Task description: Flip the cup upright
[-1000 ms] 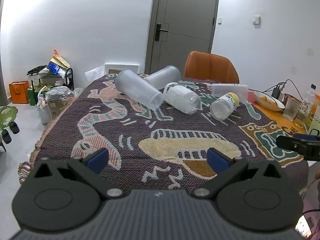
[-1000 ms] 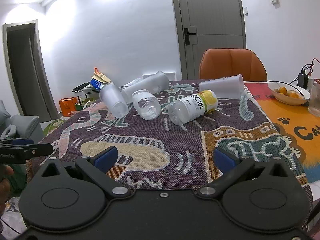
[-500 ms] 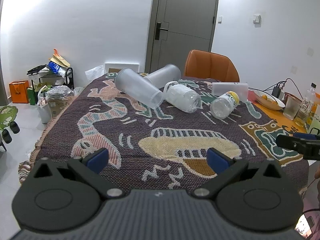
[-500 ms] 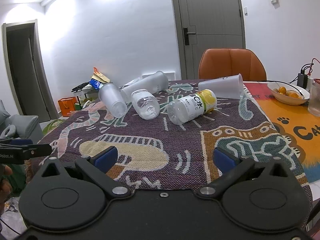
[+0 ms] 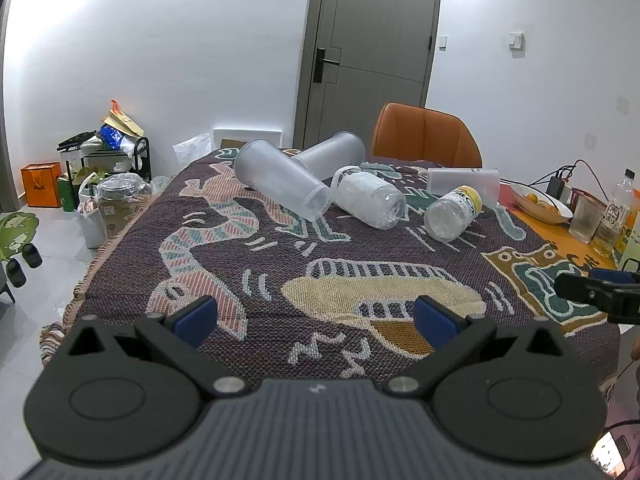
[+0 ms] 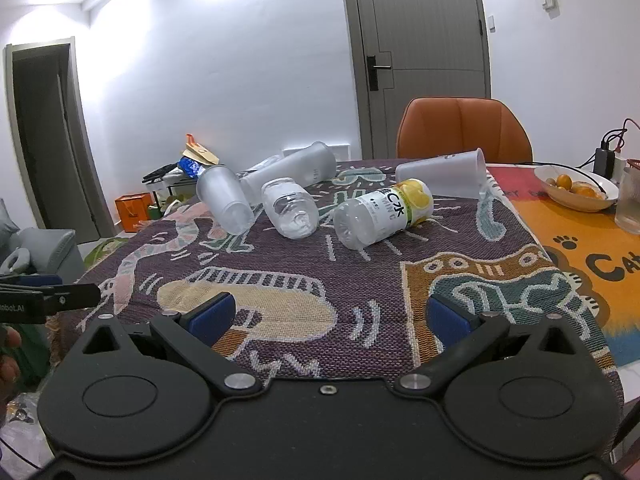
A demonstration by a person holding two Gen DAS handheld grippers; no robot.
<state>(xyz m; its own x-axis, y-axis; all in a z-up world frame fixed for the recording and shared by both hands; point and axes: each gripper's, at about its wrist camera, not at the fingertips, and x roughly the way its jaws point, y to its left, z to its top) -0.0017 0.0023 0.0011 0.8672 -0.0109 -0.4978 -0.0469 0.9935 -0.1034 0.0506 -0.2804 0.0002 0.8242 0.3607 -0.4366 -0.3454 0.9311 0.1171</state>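
Several containers lie on their sides at the far half of a patterned woven cloth (image 5: 344, 280). A frosted cup (image 5: 280, 180) lies leftmost, also in the right wrist view (image 6: 226, 198). A second frosted cup (image 5: 330, 154) lies behind it. A clear bottle (image 5: 366, 200), a yellow-labelled bottle (image 5: 454, 212) and a white cup (image 5: 462, 182) lie to the right. My left gripper (image 5: 316, 320) is open and empty over the cloth's near edge. My right gripper (image 6: 328, 318) is open and empty, also at the near edge.
An orange chair (image 5: 426, 136) stands behind the table. A fruit bowl (image 6: 576, 188), a glass (image 5: 586, 218) and bottles (image 5: 614, 216) stand on the orange mat at right. Clutter and a rack (image 5: 104, 152) stand on the floor at left.
Both grippers have moved slightly forward toward the containers. Both stay open and nothing on the cloth has moved.
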